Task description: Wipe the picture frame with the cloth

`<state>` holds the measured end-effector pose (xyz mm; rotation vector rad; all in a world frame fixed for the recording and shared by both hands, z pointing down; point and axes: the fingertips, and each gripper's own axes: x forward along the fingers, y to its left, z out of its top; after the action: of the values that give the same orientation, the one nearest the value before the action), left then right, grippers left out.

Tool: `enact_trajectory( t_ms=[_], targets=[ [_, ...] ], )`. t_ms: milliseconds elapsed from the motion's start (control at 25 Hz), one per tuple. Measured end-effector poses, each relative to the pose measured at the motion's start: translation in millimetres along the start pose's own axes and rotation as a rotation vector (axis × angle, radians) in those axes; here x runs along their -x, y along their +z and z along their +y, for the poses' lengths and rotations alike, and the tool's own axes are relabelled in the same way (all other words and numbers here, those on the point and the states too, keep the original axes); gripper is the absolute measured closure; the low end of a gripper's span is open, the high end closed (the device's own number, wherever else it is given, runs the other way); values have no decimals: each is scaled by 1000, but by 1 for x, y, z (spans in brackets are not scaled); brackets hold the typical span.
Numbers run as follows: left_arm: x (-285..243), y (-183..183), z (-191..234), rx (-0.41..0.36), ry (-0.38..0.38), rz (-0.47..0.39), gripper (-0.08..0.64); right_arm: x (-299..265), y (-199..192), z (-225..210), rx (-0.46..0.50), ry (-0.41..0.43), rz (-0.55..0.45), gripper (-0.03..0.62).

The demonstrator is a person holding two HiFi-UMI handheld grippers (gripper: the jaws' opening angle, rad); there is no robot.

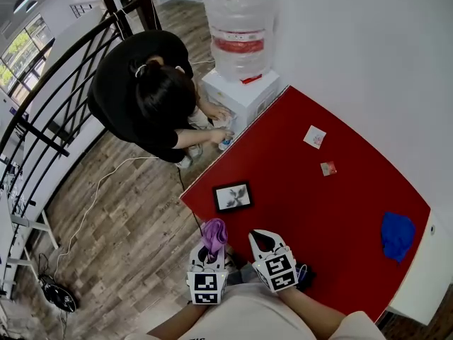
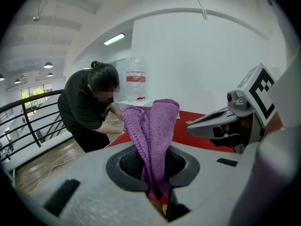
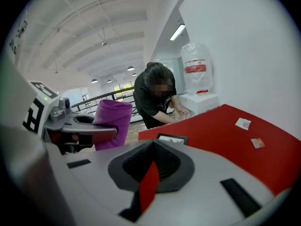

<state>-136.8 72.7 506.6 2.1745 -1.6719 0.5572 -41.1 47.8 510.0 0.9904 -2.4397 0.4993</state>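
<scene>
Your left claw is clenched on the purple cloth. The cloth stands up out of the jaws in a folded bunch, just off the near edge of the red worktop. Your right claw is just beside it. Its jaws are drawn almost together with only a thin slit between them, and they grasp nothing. Each claw carries one cube of black-and-white square markers, which are patterns and not words.

The one picture frame lies flat near the worktop's left corner, just ahead of both claws and touched by neither. It is black-edged around a pale picture, too small to make out.

No writing can be read anywhere. The water bottle wears a red label band, but its print is too small to read. The bottle is clear, and you cannot tell how full it is. It sits upside down on a white dispenser beside the worktop's far corner.

Also on the worktop are two small cards, one white and one smaller, plus one crumpled blue cloth near the right edge. One person in black bends at the dispenser.
</scene>
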Motion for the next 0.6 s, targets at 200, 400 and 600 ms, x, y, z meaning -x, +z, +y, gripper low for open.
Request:
enact_trajectory(
  t_ms=[200, 400, 600],
  targets=[
    [-3, 0, -4, 3, -14, 7, 499, 1, 2, 3, 11, 5, -2, 589],
    [-3, -1, -5, 11, -21, 8, 499, 2, 2, 4, 18, 9, -6, 589],
    [-2, -1, -5, 19, -18, 12, 499, 2, 2, 3, 16, 11, -4, 589]
  ],
)
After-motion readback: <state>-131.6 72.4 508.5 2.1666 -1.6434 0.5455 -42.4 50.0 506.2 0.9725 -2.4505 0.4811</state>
